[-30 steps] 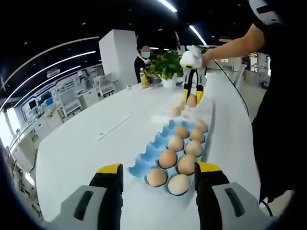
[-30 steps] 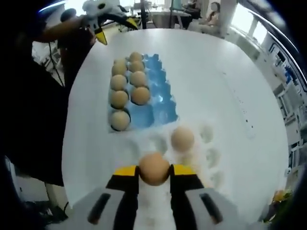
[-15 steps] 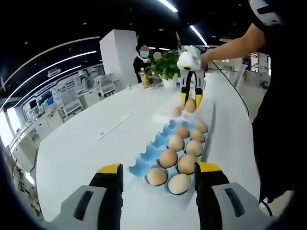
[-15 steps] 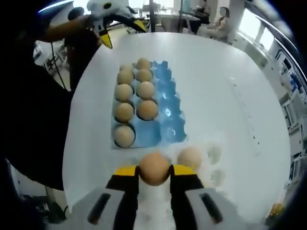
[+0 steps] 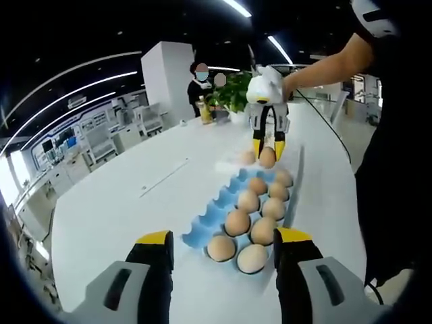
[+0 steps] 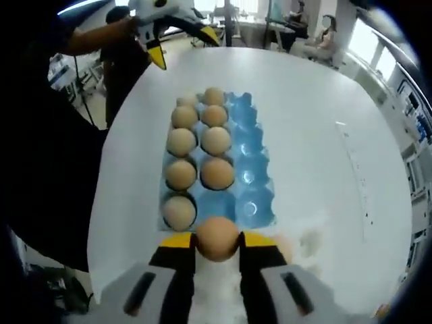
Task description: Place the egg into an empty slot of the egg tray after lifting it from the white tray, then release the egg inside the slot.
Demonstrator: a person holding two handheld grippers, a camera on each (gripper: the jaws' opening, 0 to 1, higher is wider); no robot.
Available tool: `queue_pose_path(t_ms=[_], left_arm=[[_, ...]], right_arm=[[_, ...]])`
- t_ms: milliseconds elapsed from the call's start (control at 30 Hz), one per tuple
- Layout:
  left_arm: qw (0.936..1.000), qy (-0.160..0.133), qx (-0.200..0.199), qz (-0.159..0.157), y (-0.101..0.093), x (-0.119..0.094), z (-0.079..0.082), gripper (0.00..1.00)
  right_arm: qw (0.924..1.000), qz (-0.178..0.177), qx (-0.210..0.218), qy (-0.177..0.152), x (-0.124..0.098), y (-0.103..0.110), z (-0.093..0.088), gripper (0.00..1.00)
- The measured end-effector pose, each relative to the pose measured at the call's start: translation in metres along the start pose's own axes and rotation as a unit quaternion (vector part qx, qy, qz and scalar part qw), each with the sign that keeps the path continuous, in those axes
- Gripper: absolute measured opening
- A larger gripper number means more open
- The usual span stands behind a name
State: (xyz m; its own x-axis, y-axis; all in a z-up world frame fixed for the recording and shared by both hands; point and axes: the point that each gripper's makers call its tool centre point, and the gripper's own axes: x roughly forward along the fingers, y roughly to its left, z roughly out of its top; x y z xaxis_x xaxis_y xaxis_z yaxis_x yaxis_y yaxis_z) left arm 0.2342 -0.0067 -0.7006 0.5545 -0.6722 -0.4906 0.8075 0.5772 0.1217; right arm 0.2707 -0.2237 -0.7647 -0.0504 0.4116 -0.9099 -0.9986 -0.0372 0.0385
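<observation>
The right gripper [image 6: 217,248] pinches an egg [image 6: 217,237] between its yellow-tipped jaws, held in the air just short of the near end of the blue egg tray [image 6: 253,185]. The egg is smooth, matte and tan; which way its long axis lies I cannot tell, since it looks almost round from behind. In the left gripper view the same egg [image 5: 267,157] hangs between the right gripper's [image 5: 267,146] downward-pointing tips, above the tray's far end.

The egg tray [image 5: 216,211] is moulded blue, glossy, with cupped slots in rows along its long axis. Eight eggs fill two rows on one long side; the remaining row is bare blue cups. Beyond the tray's end sits the white tray [image 6: 307,237], pale and dimpled, with another egg [image 5: 248,157] in it. Everything rests on a smooth white table [image 5: 115,202].

The left gripper [image 5: 221,241] hovers spread wide and empty by the tray's opposite end.
</observation>
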Motion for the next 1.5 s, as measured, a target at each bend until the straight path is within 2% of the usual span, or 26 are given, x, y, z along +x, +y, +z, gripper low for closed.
queue_pose_path(t_ms=[433,900,1333,1500], left_arm=[[1.0,0.001,-0.003,0.0,0.0,-0.002,-0.002,0.6],[1.0,-0.003,0.003,-0.003,-0.002,0.0,0.003,0.6],[1.0,-0.001,0.002,-0.001,-0.001,-0.002,0.001,0.6],[1.0,0.0,0.002,-0.001,0.0,-0.001,0.001,0.6]], right_arm=[[0.9998,0.011,-0.015,0.004,0.017,0.001,0.011,0.24],[0.9989,0.026,-0.024,0.031,0.033,-0.002,0.009,0.25],[0.9976,0.049,-0.016,0.047,0.043,-0.001,0.008,0.25],[0.998,0.051,-0.003,0.037,0.043,-0.002,0.008,0.25]])
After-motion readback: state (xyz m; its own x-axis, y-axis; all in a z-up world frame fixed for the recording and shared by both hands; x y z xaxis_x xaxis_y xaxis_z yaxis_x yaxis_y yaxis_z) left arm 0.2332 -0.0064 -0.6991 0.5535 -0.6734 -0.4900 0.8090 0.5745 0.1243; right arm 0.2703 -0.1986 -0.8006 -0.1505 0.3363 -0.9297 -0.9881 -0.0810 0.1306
